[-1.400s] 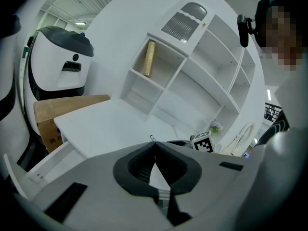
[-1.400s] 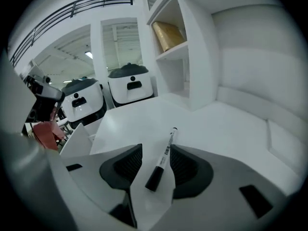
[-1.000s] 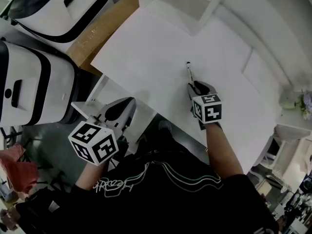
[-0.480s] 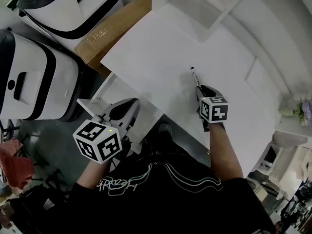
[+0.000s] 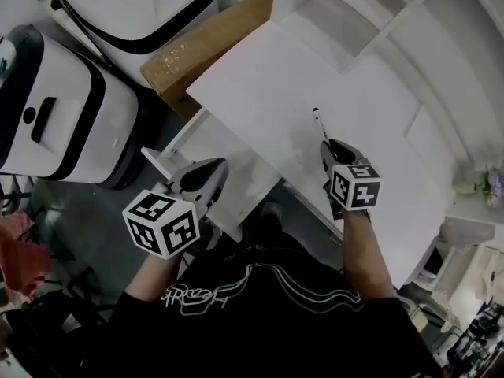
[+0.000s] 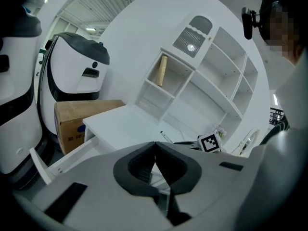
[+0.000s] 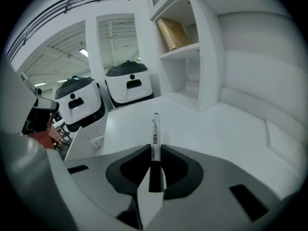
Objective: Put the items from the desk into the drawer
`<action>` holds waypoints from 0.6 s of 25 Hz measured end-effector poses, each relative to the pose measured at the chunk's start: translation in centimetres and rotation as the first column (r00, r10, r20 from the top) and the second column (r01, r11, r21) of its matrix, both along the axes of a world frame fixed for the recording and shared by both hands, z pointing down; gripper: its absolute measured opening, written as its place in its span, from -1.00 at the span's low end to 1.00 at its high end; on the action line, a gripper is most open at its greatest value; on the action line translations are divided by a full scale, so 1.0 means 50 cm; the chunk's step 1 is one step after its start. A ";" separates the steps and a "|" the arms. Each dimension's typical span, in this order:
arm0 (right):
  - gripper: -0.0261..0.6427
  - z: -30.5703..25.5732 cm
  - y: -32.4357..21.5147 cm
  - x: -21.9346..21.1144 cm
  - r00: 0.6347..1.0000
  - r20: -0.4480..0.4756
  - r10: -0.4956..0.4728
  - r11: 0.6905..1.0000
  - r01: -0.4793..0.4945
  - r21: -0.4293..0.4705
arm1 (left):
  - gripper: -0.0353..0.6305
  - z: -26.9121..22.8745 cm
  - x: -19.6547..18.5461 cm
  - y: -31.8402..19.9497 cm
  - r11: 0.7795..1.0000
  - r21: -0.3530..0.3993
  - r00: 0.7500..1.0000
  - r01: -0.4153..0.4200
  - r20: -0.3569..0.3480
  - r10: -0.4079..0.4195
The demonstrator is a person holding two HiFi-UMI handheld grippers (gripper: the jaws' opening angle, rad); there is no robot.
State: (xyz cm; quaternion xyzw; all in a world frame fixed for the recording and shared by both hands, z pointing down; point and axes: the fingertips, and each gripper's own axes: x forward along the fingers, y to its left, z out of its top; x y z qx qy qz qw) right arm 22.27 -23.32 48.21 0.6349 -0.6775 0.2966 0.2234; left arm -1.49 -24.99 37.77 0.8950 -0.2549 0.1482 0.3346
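A black-and-white marker pen (image 5: 318, 123) sticks out forward from my right gripper (image 5: 327, 146), which is shut on it just above the white desk (image 5: 260, 77). In the right gripper view the pen (image 7: 155, 129) runs straight between the pads of the right gripper (image 7: 155, 150). The drawer (image 5: 211, 142) stands pulled out under the desk's left front edge. My left gripper (image 5: 206, 166) hovers over the drawer's near part, its jaws closed together on nothing. The left gripper view shows my left gripper (image 6: 155, 147) and the drawer's front panel (image 6: 60, 160).
Two white machines with black trim (image 5: 59, 116) (image 5: 142, 6) stand left of the desk. A cardboard box (image 5: 205, 42) sits between them and the desk. A white shelf unit (image 5: 346, 10) rises at the desk's far side. A red object (image 5: 16, 250) lies at the far left.
My head view has shifted, so the desk sits further right in it. Relative to the desk, the right gripper with the pen has drifted slightly toward the drawer side. The left gripper stays over the drawer.
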 end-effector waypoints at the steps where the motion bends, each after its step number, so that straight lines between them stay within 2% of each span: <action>1: -0.67 -0.014 -0.006 -0.022 1.000 0.001 -0.018 1.000 0.018 0.014 | -0.83 0.000 -0.015 0.000 1.000 0.001 1.000 0.009 -0.003 -0.009; 8: -0.67 -0.064 -0.050 -0.191 0.986 0.028 -0.166 0.983 0.163 0.082 | -0.83 0.020 -0.126 -0.008 0.996 -0.011 0.997 0.083 0.005 -0.083; 15: -0.67 -0.052 -0.084 -0.382 0.942 0.063 -0.331 0.941 0.324 0.101 | -0.83 0.048 -0.253 -0.011 0.985 -0.026 0.985 0.172 0.011 -0.172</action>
